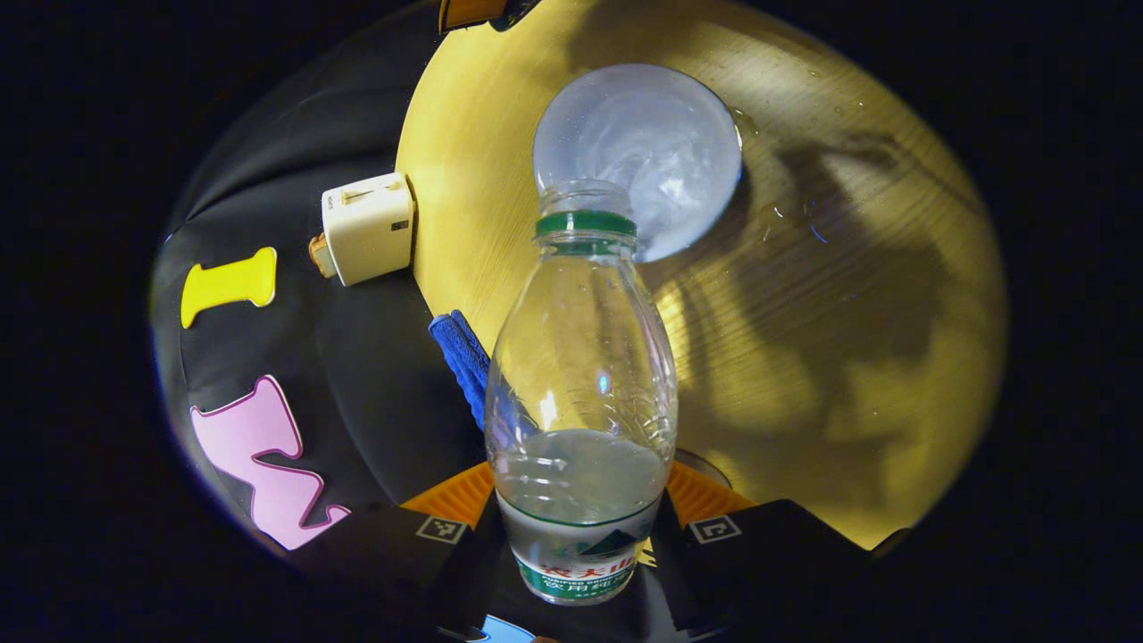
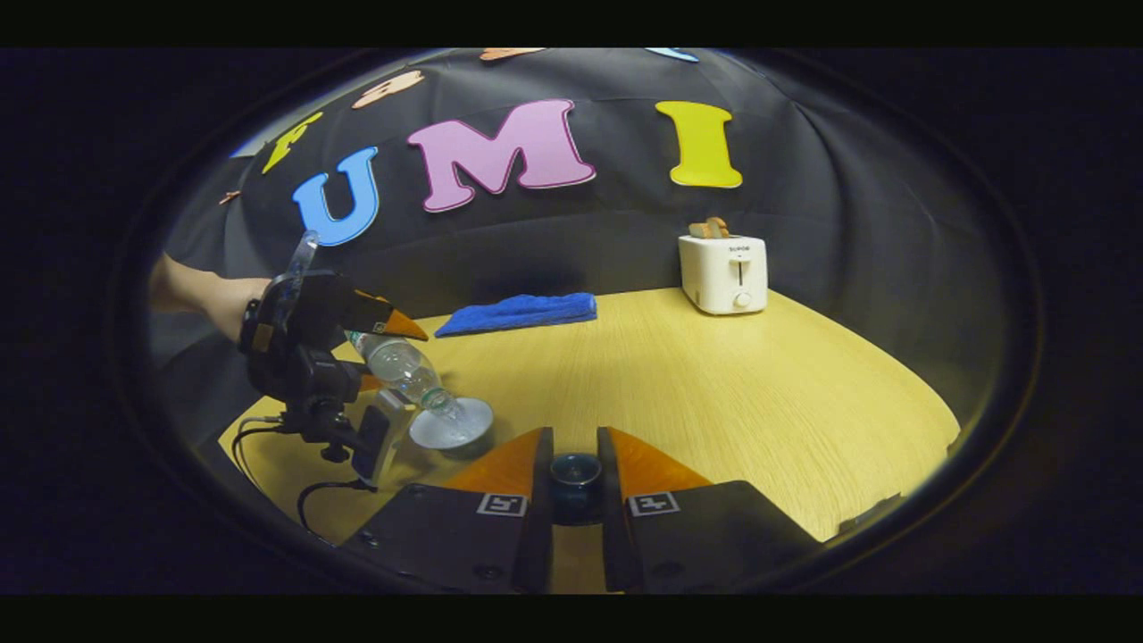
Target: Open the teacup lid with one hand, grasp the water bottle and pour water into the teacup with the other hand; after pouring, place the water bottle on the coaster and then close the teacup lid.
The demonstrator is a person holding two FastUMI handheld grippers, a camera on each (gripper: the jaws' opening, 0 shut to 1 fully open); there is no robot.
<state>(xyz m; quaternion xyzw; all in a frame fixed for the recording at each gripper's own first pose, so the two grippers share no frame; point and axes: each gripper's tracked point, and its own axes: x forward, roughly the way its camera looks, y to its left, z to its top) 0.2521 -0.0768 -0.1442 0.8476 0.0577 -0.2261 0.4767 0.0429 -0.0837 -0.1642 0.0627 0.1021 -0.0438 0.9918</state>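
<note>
In the left gripper view, the left gripper (image 1: pixel 579 527) holds the water bottle (image 1: pixel 580 393) between its two fingers, which press on the lower part of the bottle near the label. The bottle has no cap, it is tilted forward, and its mouth reaches over the rim of the teacup (image 1: pixel 638 156); water stays in the lower part of the bottle, and the cup shows a pale, shiny inside. In the right gripper view, the same gripper (image 2: pixel 375 348) is at the left side, held by a hand (image 2: pixel 210 299), and the bottle (image 2: pixel 406 371) points down toward the cup (image 2: pixel 451 427), which stands near the left front edge of the table (image 2: pixel 759 393). The right gripper (image 2: pixel 575 473) is narrow, and its fingers grip a small dark round thing, the teacup lid (image 2: pixel 575 471), above the front part of the table. A blue cloth (image 2: pixel 518 313) lies along the back edge, and a white toaster (image 2: pixel 723 272) stands at the back right edge with a slice of bread in it. The middle and the right part of the table are free wood. I cannot tell where the coaster is.
</note>
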